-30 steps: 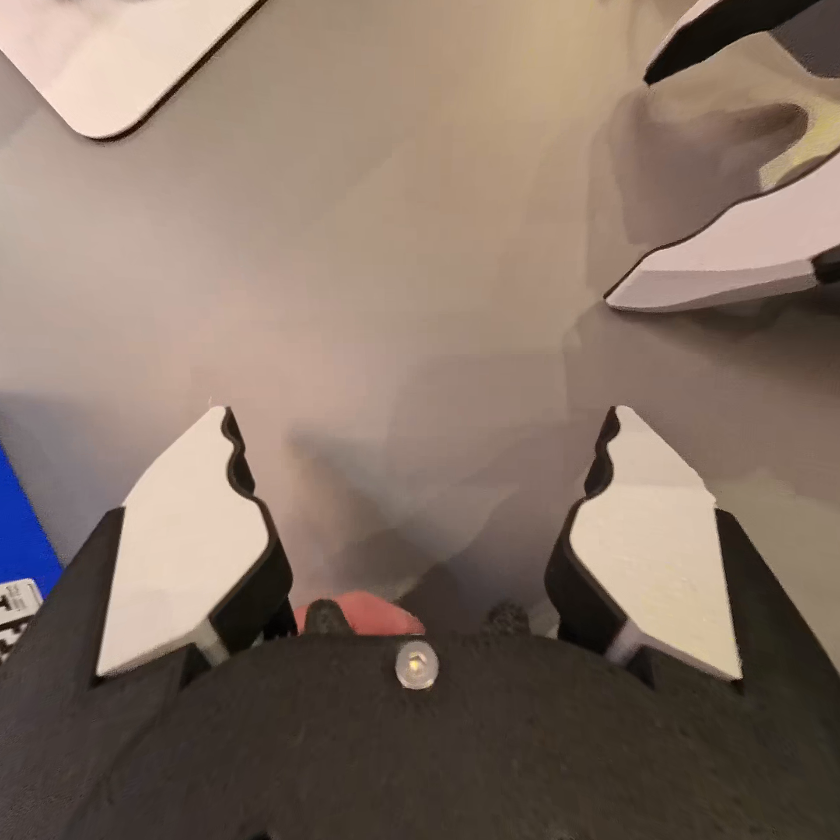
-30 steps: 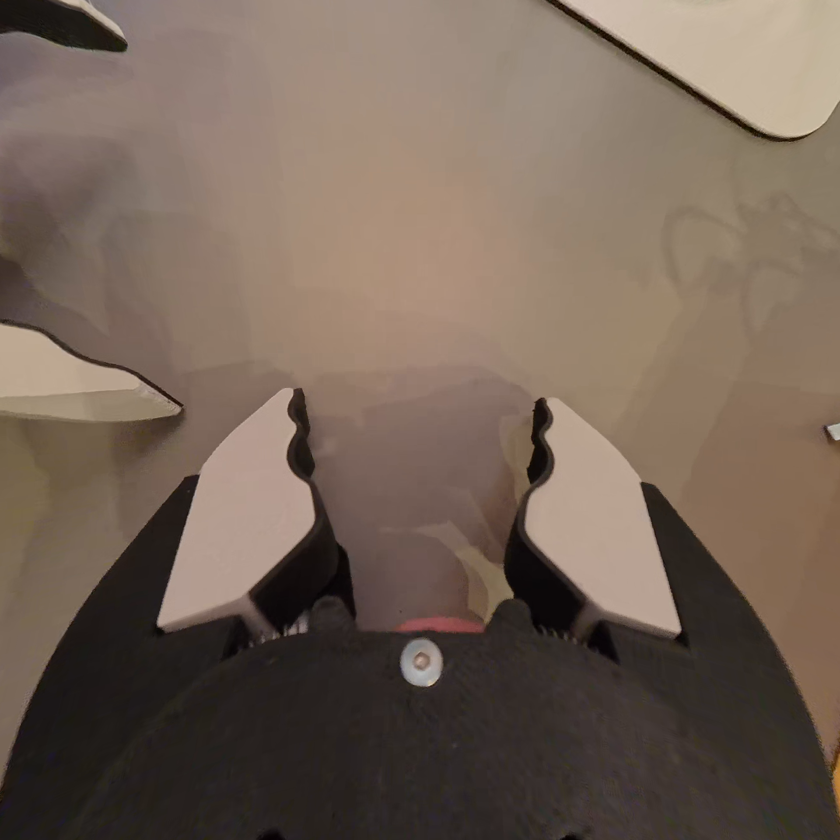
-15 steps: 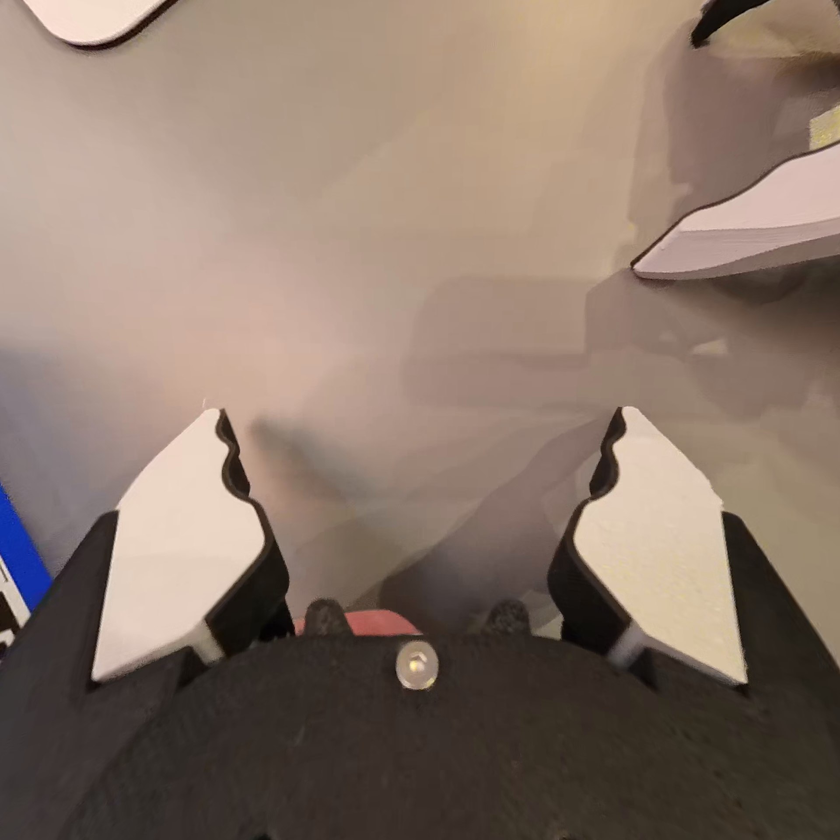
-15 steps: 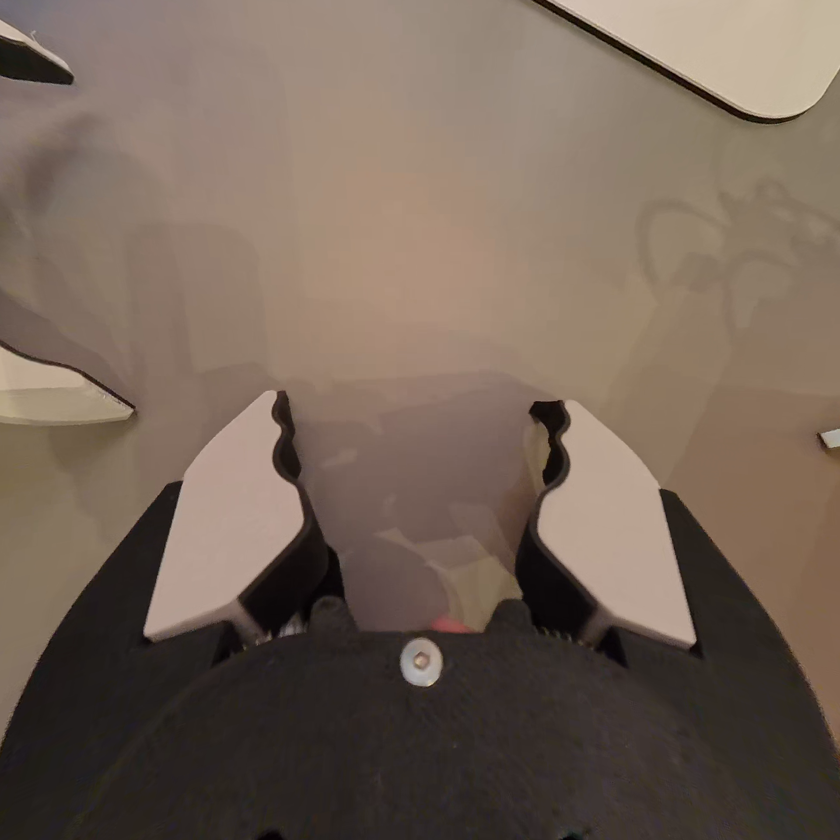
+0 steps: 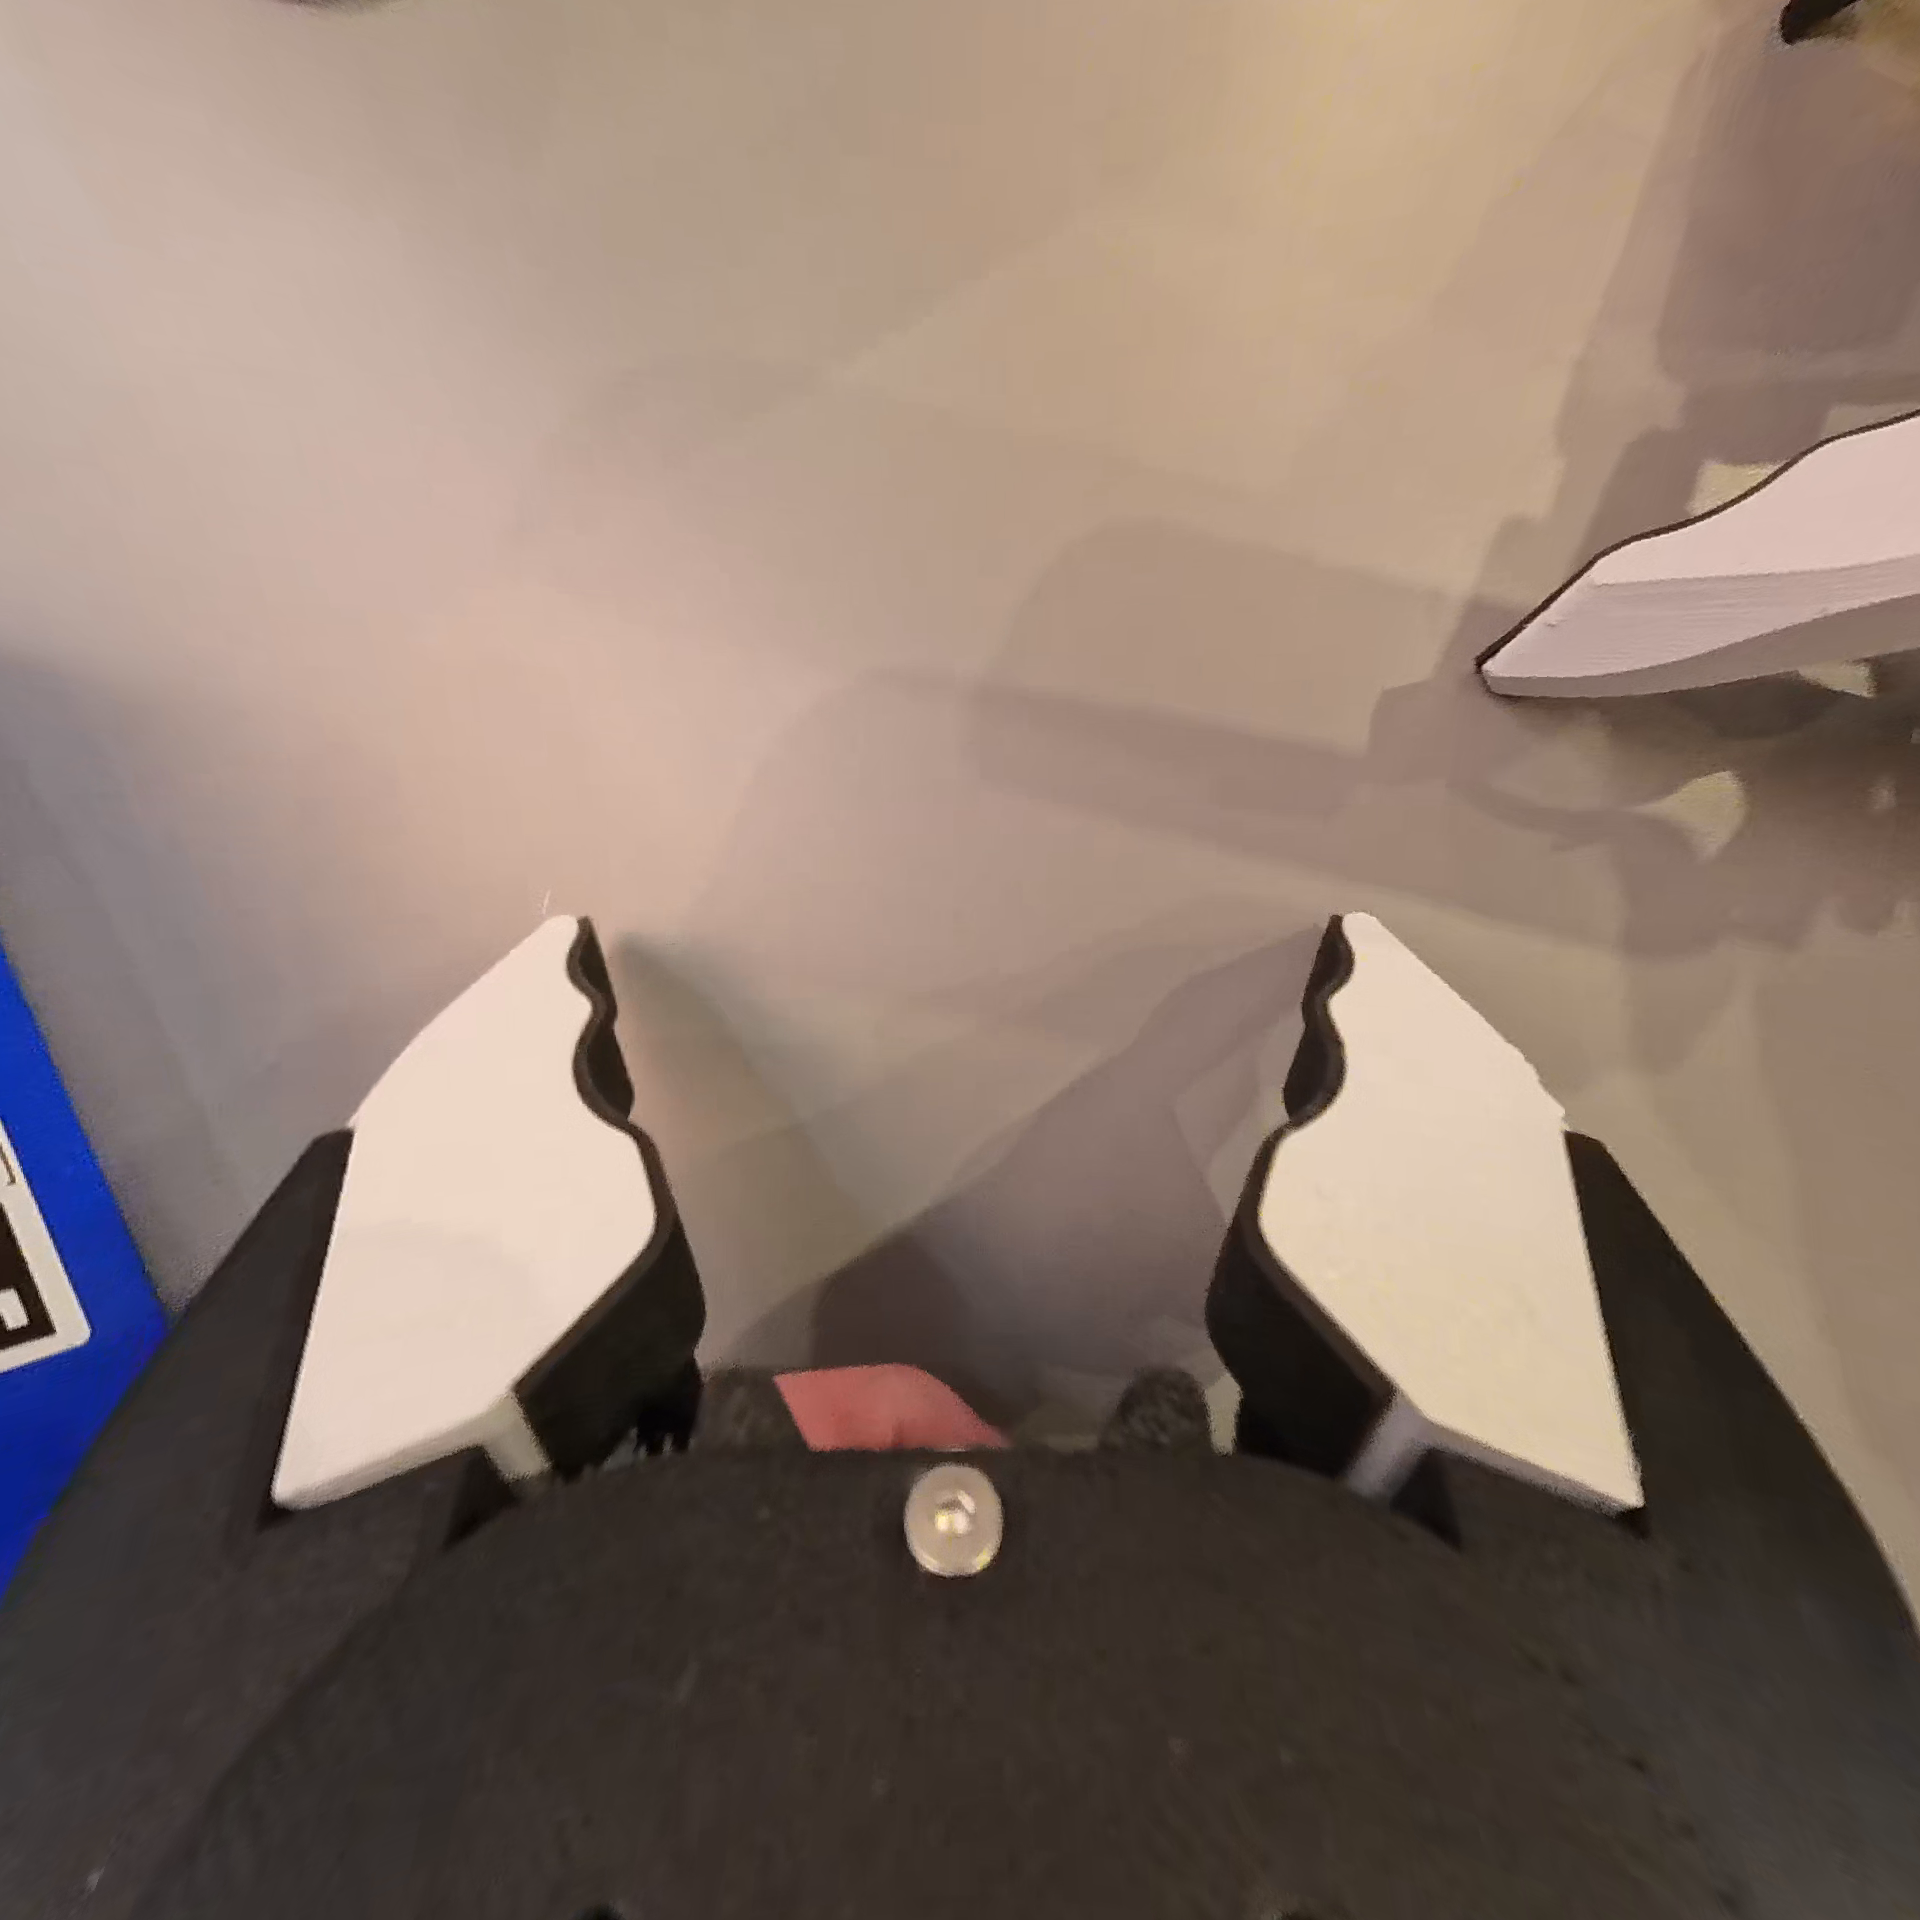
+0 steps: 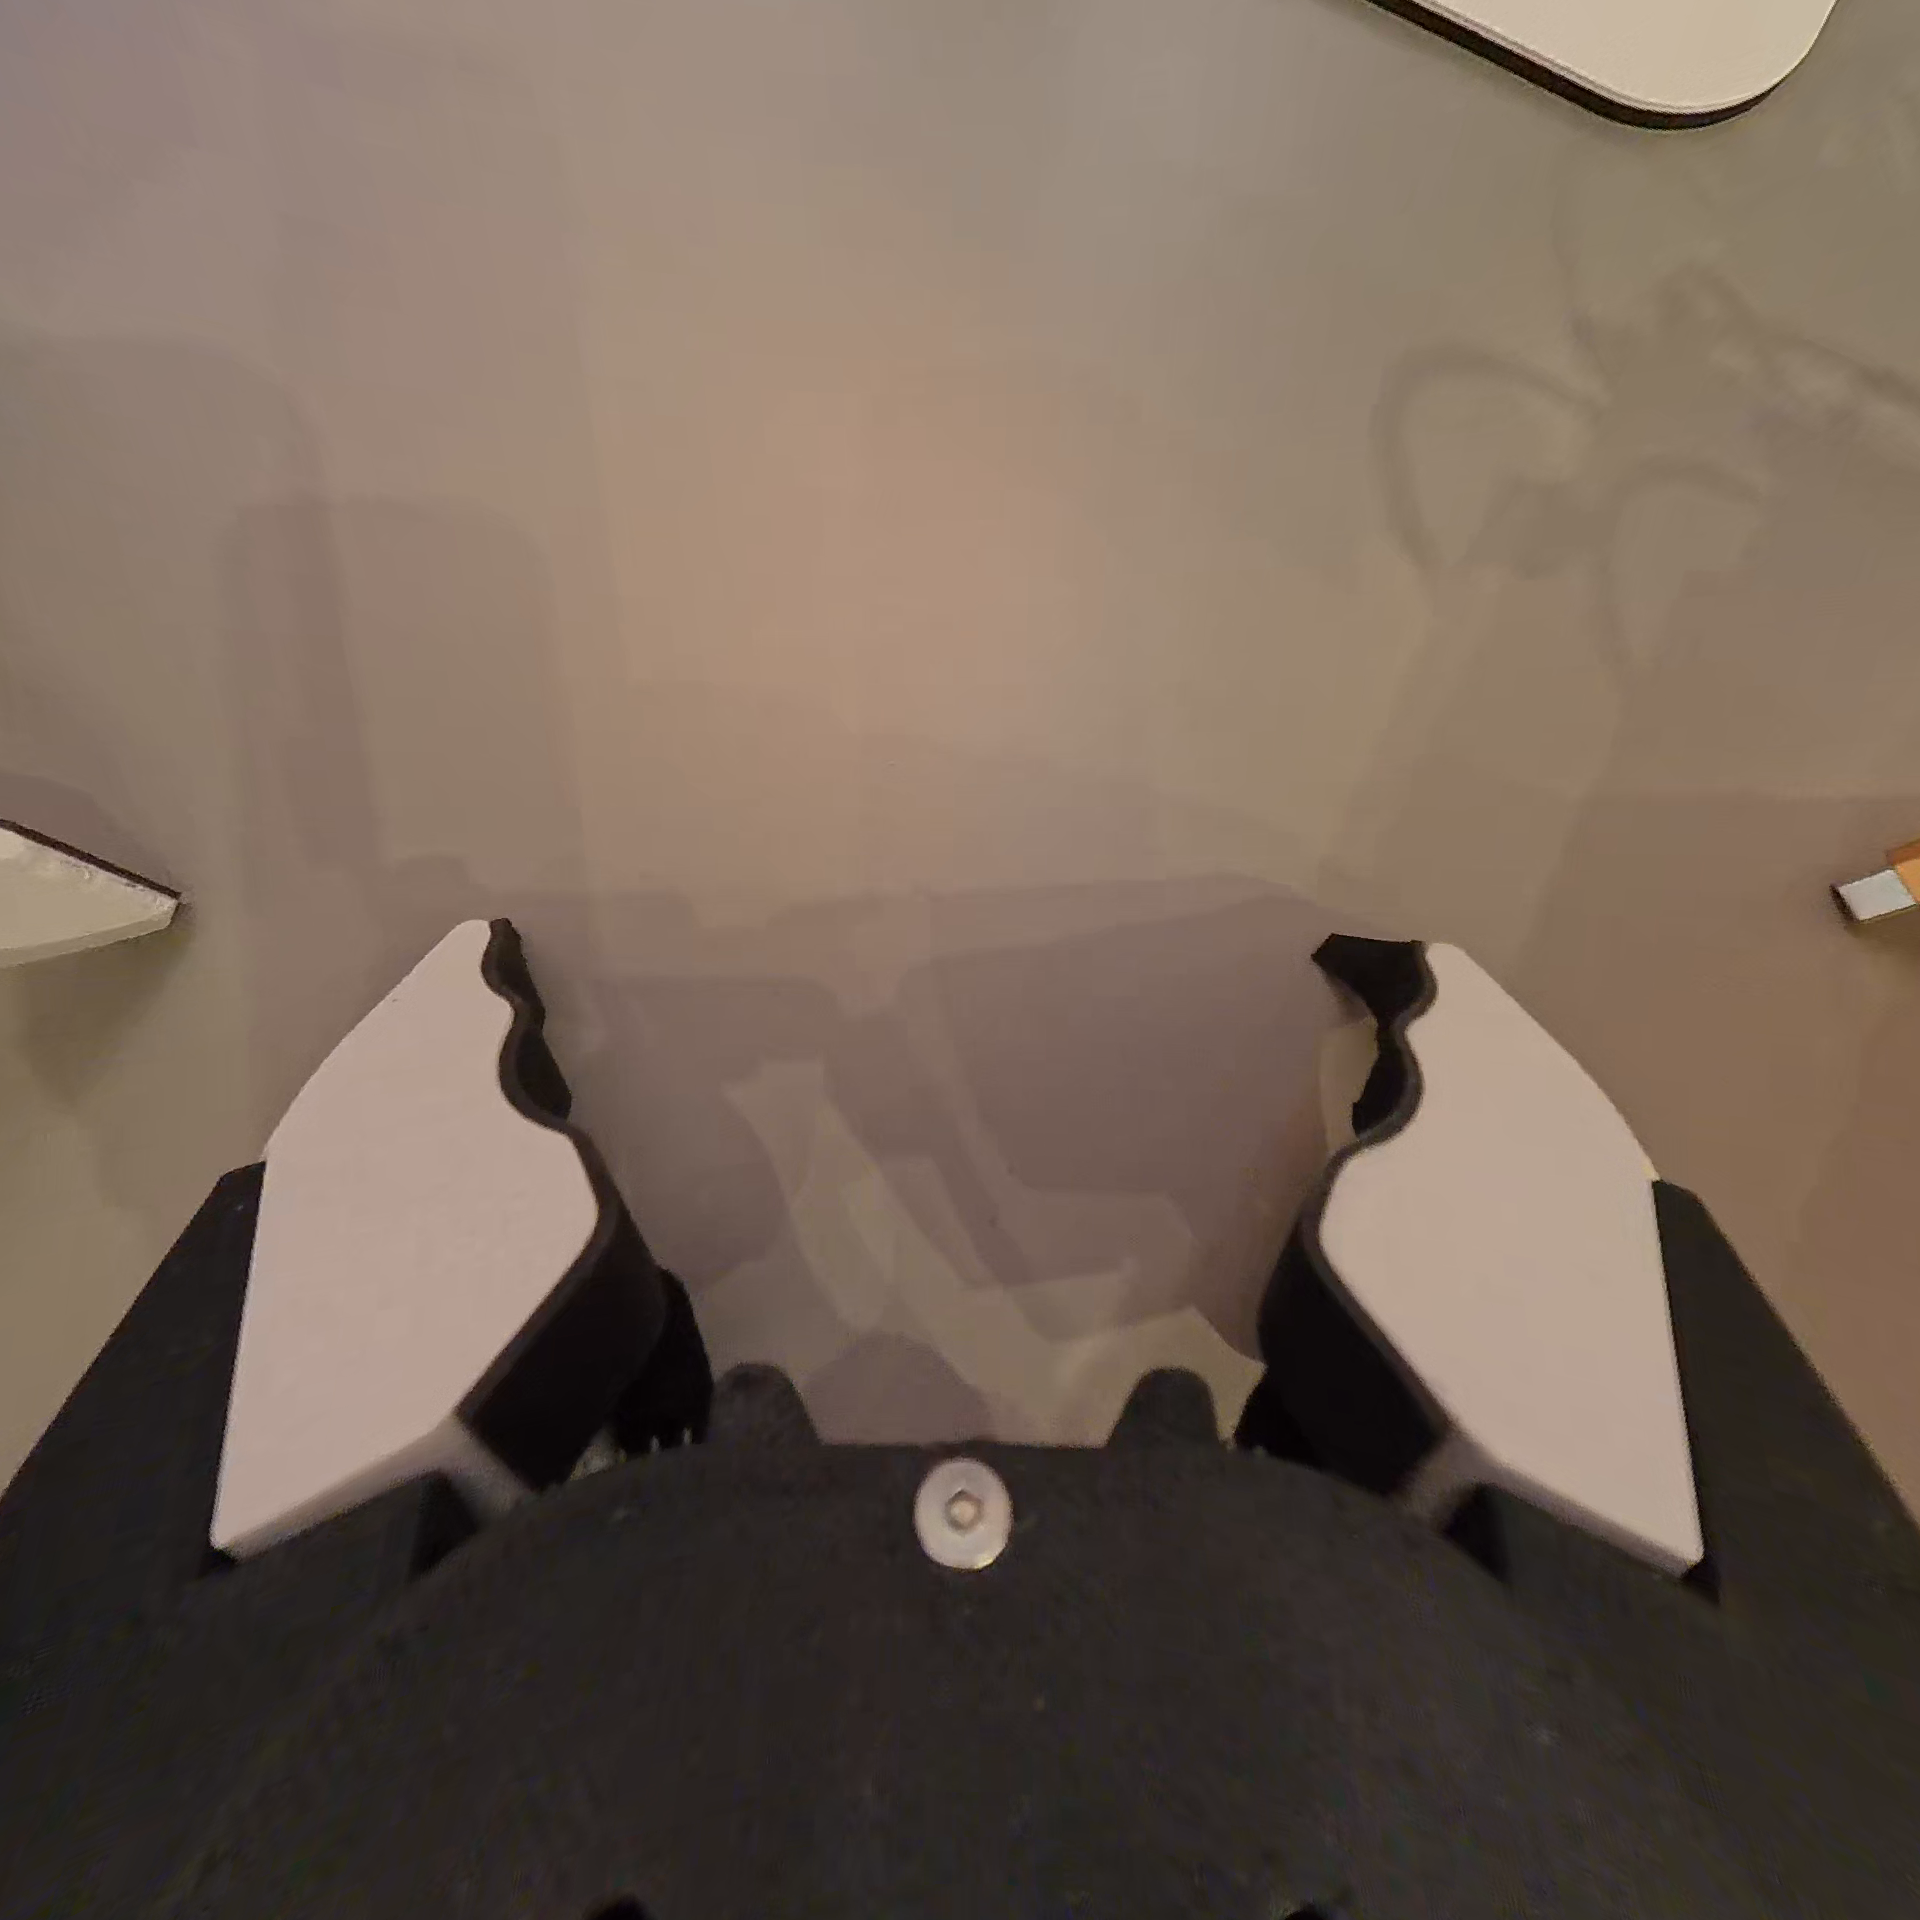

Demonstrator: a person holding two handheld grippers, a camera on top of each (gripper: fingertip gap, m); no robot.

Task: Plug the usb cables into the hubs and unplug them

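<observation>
My left gripper (image 5: pixel 961 935) is open and empty, low over the bare grey table (image 5: pixel 727 468). My right gripper (image 6: pixel 961 940) is open wide and empty over the same table (image 6: pixel 935 520). A metal USB plug tip (image 6: pixel 1875 894) with an orange part behind it pokes in at the right edge of the right wrist view. No hub shows in either view. The right gripper's white finger (image 5: pixel 1714 613) shows at the right of the left wrist view. The left gripper's finger (image 6: pixel 73 914) shows at the left edge of the right wrist view.
A white pad with a dark rim (image 6: pixel 1621 52) lies at the top right of the right wrist view. A blue object with a white label (image 5: pixel 42 1195) lies at the left edge of the left wrist view.
My right gripper has opened wider. Both grippers have drawn back and apart, so the other gripper's fingers and the white pad have slid toward the frame edges. The USB plug tip shows more.
</observation>
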